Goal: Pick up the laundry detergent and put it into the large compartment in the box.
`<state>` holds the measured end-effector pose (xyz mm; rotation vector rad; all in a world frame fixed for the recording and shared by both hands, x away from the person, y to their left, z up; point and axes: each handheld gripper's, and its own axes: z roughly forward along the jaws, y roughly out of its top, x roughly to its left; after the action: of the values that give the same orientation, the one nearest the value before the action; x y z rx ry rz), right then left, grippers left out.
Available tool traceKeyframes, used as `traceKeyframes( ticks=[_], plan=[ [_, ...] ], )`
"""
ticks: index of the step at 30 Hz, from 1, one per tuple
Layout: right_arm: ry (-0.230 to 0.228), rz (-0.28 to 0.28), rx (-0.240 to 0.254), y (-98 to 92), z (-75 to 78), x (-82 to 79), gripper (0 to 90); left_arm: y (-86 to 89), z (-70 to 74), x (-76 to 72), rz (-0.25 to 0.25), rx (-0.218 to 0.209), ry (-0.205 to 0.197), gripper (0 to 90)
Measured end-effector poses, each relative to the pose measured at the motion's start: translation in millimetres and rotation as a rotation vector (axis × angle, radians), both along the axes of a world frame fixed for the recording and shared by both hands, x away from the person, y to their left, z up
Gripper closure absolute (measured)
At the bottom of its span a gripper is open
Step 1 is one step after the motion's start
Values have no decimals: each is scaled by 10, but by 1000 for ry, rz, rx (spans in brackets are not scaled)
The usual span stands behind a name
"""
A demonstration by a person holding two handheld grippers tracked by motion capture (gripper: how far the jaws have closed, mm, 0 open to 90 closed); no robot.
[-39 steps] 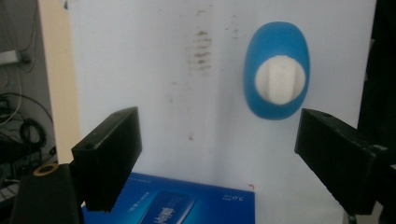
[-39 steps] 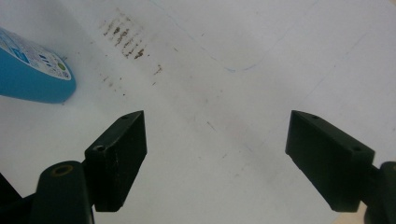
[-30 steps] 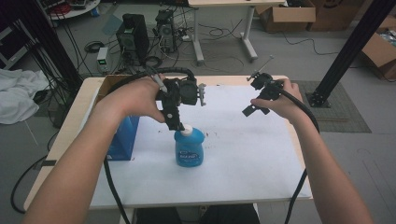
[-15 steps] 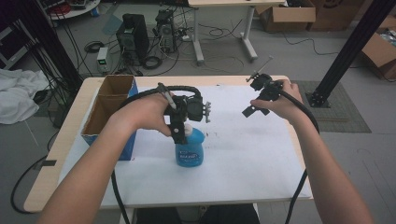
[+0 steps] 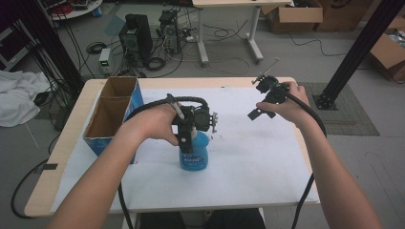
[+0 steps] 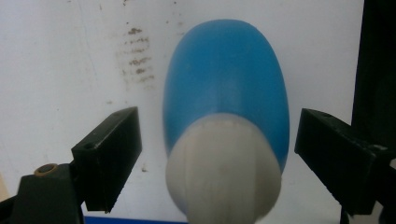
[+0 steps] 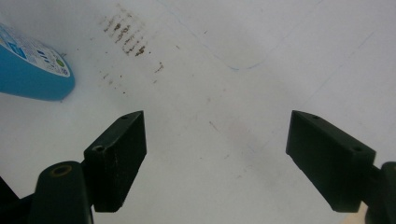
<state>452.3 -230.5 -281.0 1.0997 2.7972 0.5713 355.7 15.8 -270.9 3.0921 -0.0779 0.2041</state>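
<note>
A blue bottle (image 5: 195,153) with a white cap stands upright near the middle of the white sheet. My left gripper (image 5: 187,142) hangs right over it, pointing down. In the left gripper view the white cap (image 6: 224,170) and blue body (image 6: 224,79) sit between the two spread jaws of that gripper (image 6: 217,156), with gaps on both sides. It is open. My right gripper (image 5: 253,114) is held up over the right part of the table, open, with nothing between its jaws (image 7: 215,154). The bottle's base (image 7: 32,70) shows at the left of the right gripper view.
An open cardboard box with blue sides (image 5: 113,112) stands at the table's left, close to my left forearm. The white sheet (image 5: 267,162) covers most of the wooden table (image 5: 52,162). Brown smudges (image 7: 123,35) mark the sheet right of the bottle.
My left gripper has shifted right and down over the bottle, so its jaws now flank the cap. The box at the left is uncovered. The right gripper has hardly moved.
</note>
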Motion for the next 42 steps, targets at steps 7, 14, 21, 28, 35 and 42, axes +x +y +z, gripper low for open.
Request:
traceKeyframes(
  ticks=[7, 14, 21, 28, 35, 42],
  plan=[
    [-1, 1, -2, 0, 0, -2, 201, -49, -118, 15, -5, 11, 7, 158],
    [-3, 0, 2, -30, 3, 1, 201, -73, -148, 18, -10, 16, 15, 180],
    [-3, 0, -1, -35, -2, -11, 200, -90, -155, 10, -12, 20, 25, 221],
    [-1, -4, -2, -37, -4, -19, 200, -86, -176, 10, -9, 27, 30, 236],
    [2, -6, 0, -45, -15, -25, 200, -95, -190, 22, -5, 35, 42, 248],
    [2, -6, 1, -54, -30, -15, 199, -101, -194, 29, -4, 38, 48, 260]
  ],
)
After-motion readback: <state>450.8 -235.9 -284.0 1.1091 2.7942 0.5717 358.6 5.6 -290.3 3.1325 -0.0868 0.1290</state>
